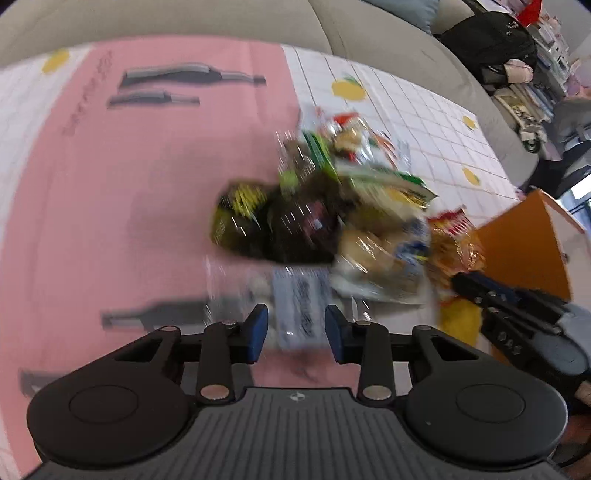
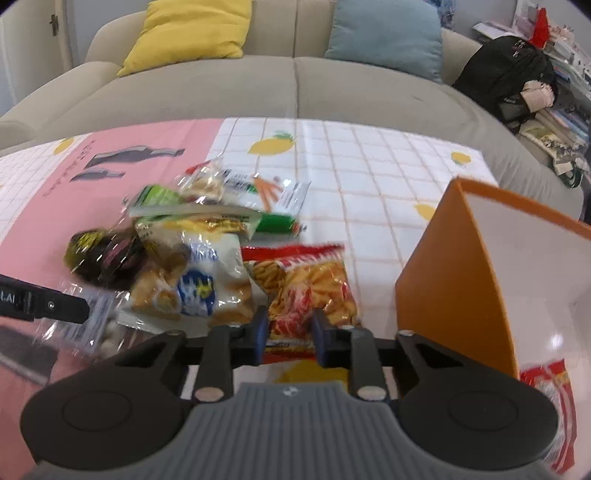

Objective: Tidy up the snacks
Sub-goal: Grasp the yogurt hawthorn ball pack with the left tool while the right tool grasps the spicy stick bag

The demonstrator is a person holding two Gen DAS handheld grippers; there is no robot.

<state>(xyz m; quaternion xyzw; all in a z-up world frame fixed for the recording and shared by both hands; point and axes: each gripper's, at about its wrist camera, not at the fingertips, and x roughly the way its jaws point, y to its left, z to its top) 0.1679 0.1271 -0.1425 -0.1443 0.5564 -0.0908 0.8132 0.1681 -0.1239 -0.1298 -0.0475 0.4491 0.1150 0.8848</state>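
A blurred pile of snack packets (image 1: 332, 206) lies on the table; it also shows in the right wrist view (image 2: 192, 251). My left gripper (image 1: 295, 330) is open, its jaws on either side of a clear packet with a white label (image 1: 299, 306). My right gripper (image 2: 287, 334) is open, its jaws on either side of the near end of a red and yellow chips bag (image 2: 306, 288). An orange box (image 2: 461, 280) with a white inside stands open to the right of the chips bag; it also shows in the left wrist view (image 1: 524, 240). The right gripper's fingers (image 1: 491, 299) show in the left wrist view.
The table wears a pink and white checked cloth (image 2: 369, 166) with lemon prints. A beige sofa (image 2: 295, 85) with a yellow cushion (image 2: 192, 29) and a blue cushion (image 2: 384, 33) stands behind it. A black backpack (image 2: 509, 66) and stacked clutter sit at the far right.
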